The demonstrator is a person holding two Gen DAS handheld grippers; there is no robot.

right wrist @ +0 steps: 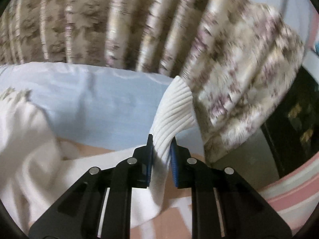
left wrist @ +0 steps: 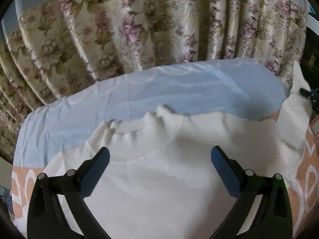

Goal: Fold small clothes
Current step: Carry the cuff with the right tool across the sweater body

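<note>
A white knit sweater lies spread on the bed, its ribbed collar toward the far side. My left gripper is open just above the sweater's body, holding nothing. My right gripper is shut on the sweater's ribbed sleeve cuff and holds it lifted off the bed. The lifted sleeve and right gripper also show at the far right of the left wrist view. The rest of the sweater trails to the left in the right wrist view.
The bed has a light blue sheet and a peach cover with white letters. Floral curtains hang right behind the bed. A dark cabinet and a pink edge are to the right.
</note>
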